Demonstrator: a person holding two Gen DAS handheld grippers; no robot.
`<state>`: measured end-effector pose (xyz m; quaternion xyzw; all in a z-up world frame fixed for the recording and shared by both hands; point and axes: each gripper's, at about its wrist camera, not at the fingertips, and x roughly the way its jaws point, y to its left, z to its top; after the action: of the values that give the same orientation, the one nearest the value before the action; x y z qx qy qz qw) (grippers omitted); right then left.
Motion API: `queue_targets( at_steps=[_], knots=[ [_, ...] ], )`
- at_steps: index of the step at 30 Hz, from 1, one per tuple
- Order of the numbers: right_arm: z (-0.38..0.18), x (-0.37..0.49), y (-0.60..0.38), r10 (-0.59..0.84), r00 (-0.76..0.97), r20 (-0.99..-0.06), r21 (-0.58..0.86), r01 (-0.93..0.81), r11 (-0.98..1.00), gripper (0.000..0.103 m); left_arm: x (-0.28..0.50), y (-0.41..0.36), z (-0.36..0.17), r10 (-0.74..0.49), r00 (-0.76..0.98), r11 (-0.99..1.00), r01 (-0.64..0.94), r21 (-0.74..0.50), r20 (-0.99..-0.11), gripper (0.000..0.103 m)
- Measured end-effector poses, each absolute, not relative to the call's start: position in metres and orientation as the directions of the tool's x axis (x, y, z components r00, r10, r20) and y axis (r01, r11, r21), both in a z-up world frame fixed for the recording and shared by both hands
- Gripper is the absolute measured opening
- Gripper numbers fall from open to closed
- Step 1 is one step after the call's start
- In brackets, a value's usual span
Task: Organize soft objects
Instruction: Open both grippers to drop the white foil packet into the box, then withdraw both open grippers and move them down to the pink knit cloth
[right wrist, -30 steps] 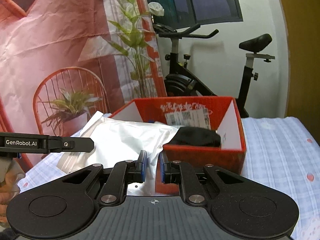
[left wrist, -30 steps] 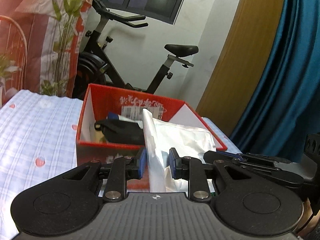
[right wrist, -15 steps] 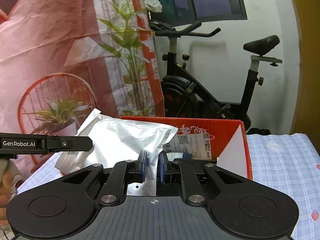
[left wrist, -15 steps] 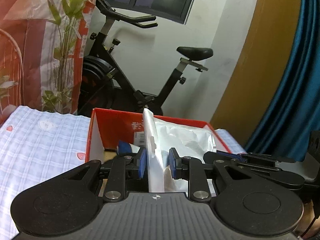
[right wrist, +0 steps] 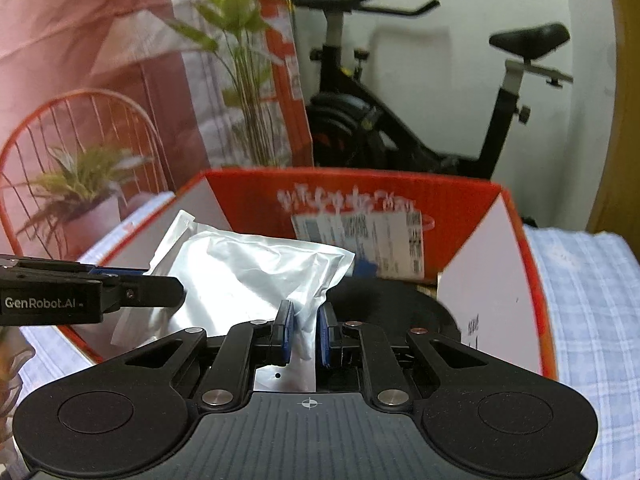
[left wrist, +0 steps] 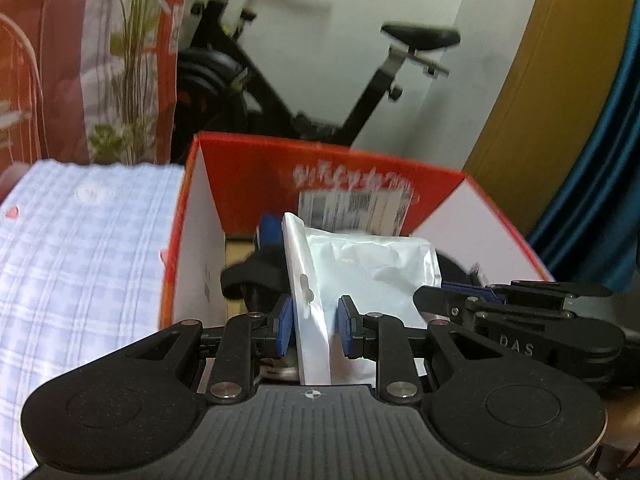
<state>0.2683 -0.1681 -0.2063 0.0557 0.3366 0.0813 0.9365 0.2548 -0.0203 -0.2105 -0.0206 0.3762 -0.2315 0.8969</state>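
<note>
1. Hanging over the open red box [left wrist: 248,168], the white pouch [left wrist: 360,264] is held at two edges.
2. The left gripper [left wrist: 314,330] pinches its hang-hole edge, jaws narrowly parted.
3. The right gripper [right wrist: 304,334] clamps the opposite corner, jaws nearly closed.
4. A black soft item [right wrist: 400,304] lies inside the box.
5. The box sits on a checked cloth [left wrist: 80,248].

White pouch [left wrist: 376,268] carried forward, now over red box [left wrist: 248,168], black item [right wrist: 396,304] beneath

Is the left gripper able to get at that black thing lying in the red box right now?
Probably not as things stand. The left gripper is shut on the silvery bag, shared with the right gripper, and the bag hangs over the black item in the red box.
</note>
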Motion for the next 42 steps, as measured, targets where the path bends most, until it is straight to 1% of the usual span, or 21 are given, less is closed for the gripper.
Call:
queue_targets(
  at_steps=[4,7,9,11,13,15,18,20,21,23,24,25,26,27,28,29,30,42],
  knots=[
    [-0.217,0.276,-0.171,0.176,0.695,-0.697,0.21,-0.037,0.977,0.012,0.259,-0.024,-0.212,-0.431,0.579,0.89,0.401,-0.219,-0.692,0.026],
    [-0.222,0.28,-0.174,0.159,0.678,-0.718,0.218,0.003,0.976,0.012,0.259,-0.027,-0.212,-0.43,0.585,0.89,0.401,-0.215,-0.688,0.027],
    [-0.222,0.28,-0.174,0.149,0.678,-0.72,0.205,0.003,0.979,0.013,0.259,-0.028,-0.212,-0.422,0.589,0.892,0.406,-0.2,-0.689,0.032],
    [-0.22,0.278,-0.174,0.135,0.678,-0.723,0.189,0.005,0.982,0.019,0.256,-0.028,-0.208,-0.415,0.604,0.894,0.41,-0.181,-0.681,0.05],
    [-0.215,0.275,-0.174,0.109,0.687,-0.719,0.162,0.013,0.987,0.022,0.252,-0.026,-0.202,-0.409,0.628,0.898,0.406,-0.17,-0.662,0.055],
    [-0.21,0.271,-0.175,0.088,0.703,-0.705,0.137,0.014,0.99,0.024,0.246,-0.021,-0.193,-0.417,0.642,0.896,0.409,-0.173,-0.644,0.057],
    [-0.201,0.262,-0.178,0.069,0.726,-0.685,0.108,0.008,0.994,0.035,0.236,-0.018,-0.182,-0.411,0.674,0.901,0.404,-0.16,-0.614,0.06],
    [-0.195,0.254,-0.179,0.069,0.738,-0.671,0.101,-0.002,0.995,0.051,0.227,-0.015,-0.176,-0.402,0.69,0.904,0.404,-0.141,-0.601,0.065],
    [-0.192,0.25,-0.178,0.069,0.746,-0.663,0.095,-0.007,0.995,0.054,0.223,-0.015,-0.174,-0.398,0.696,0.905,0.405,-0.132,-0.597,0.066],
    [-0.185,0.24,-0.177,0.071,0.761,-0.645,0.082,-0.023,0.996,0.067,0.214,-0.014,-0.169,-0.384,0.711,0.91,0.4,-0.111,-0.59,0.072],
    [-0.183,0.235,-0.176,0.072,0.766,-0.639,0.078,-0.029,0.997,0.072,0.21,-0.014,-0.167,-0.378,0.716,0.912,0.396,-0.103,-0.587,0.074],
    [-0.18,0.23,-0.176,0.072,0.773,-0.63,0.073,-0.034,0.997,0.08,0.205,-0.012,-0.165,-0.373,0.724,0.914,0.395,-0.094,-0.581,0.082],
    [-0.178,0.226,-0.175,0.07,0.778,-0.624,0.068,-0.035,0.997,0.086,0.2,-0.011,-0.163,-0.372,0.729,0.914,0.396,-0.089,-0.575,0.093],
    [-0.176,0.22,-0.175,0.075,0.783,-0.618,0.066,-0.043,0.997,0.088,0.195,-0.01,-0.162,-0.367,0.737,0.915,0.394,-0.081,-0.568,0.098],
    [-0.173,0.215,-0.174,0.083,0.787,-0.612,0.064,-0.055,0.996,0.091,0.188,-0.009,-0.159,-0.36,0.749,0.918,0.389,-0.07,-0.557,0.102],
    [-0.172,0.21,-0.173,0.083,0.79,-0.607,0.058,-0.06,0.997,0.098,0.183,-0.008,-0.158,-0.358,0.754,0.919,0.389,-0.065,-0.551,0.103],
    [-0.17,0.204,-0.173,0.079,0.794,-0.603,0.052,-0.06,0.997,0.102,0.178,-0.007,-0.157,-0.359,0.756,0.919,0.39,-0.064,-0.548,0.103],
    [-0.165,0.144,-0.177,0.074,0.826,-0.559,0.071,-0.041,0.997,0.103,0.125,0.01,-0.163,-0.336,0.784,0.93,0.365,-0.049,-0.521,0.103]
  ],
)
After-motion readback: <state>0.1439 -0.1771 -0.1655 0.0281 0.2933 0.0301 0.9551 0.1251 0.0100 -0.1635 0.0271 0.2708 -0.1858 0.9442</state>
